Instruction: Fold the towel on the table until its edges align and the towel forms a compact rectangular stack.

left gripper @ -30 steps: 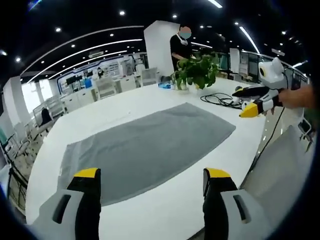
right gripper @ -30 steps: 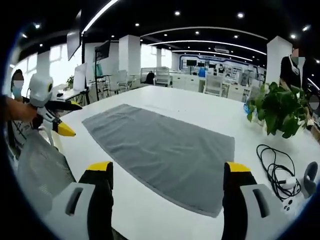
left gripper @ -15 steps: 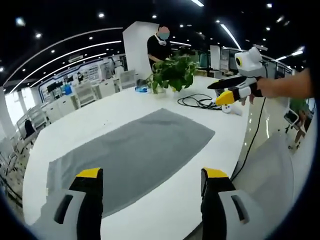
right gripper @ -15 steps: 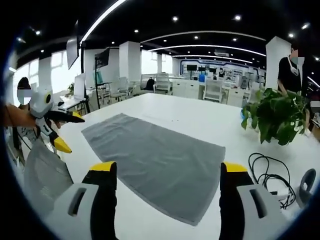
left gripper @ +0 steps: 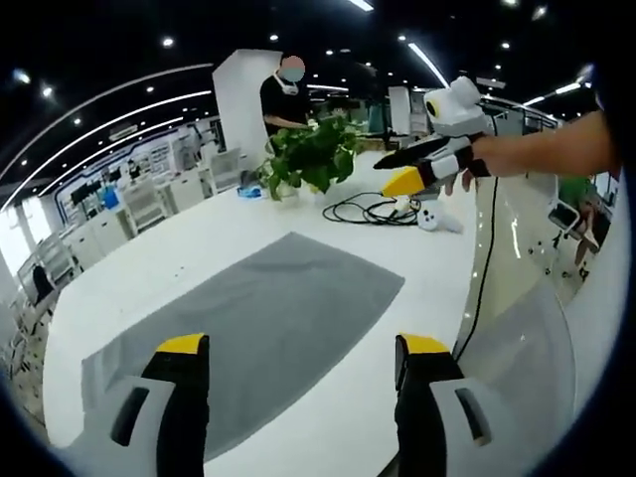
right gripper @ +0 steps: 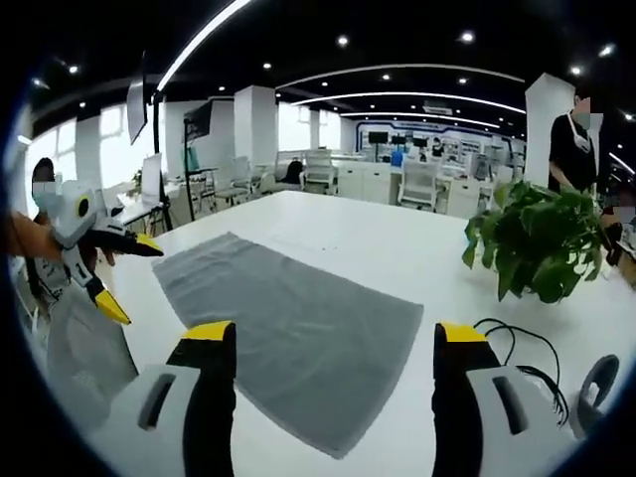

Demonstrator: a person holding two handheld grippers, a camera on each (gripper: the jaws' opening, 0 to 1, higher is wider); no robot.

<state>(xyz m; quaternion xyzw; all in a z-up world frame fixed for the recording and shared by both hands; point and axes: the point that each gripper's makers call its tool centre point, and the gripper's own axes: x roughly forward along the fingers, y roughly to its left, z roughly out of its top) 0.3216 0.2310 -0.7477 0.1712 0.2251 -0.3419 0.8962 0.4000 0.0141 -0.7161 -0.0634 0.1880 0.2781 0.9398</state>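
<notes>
Left gripper view: towel [left gripper: 253, 333] lies flat, long axis diagonal across table [left gripper: 189, 234].

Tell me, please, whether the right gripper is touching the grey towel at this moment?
Apart. In the left gripper view, the right gripper hangs open in the air beyond the far end of the grey towel, with bare white table beneath it.

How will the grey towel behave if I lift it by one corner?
The towel lies flat and thin on the white table, so it will probably drape limply and sag. Its matte surface suggests it should grip well between jaws. Being spread full length, the far end will likely drag.
</notes>
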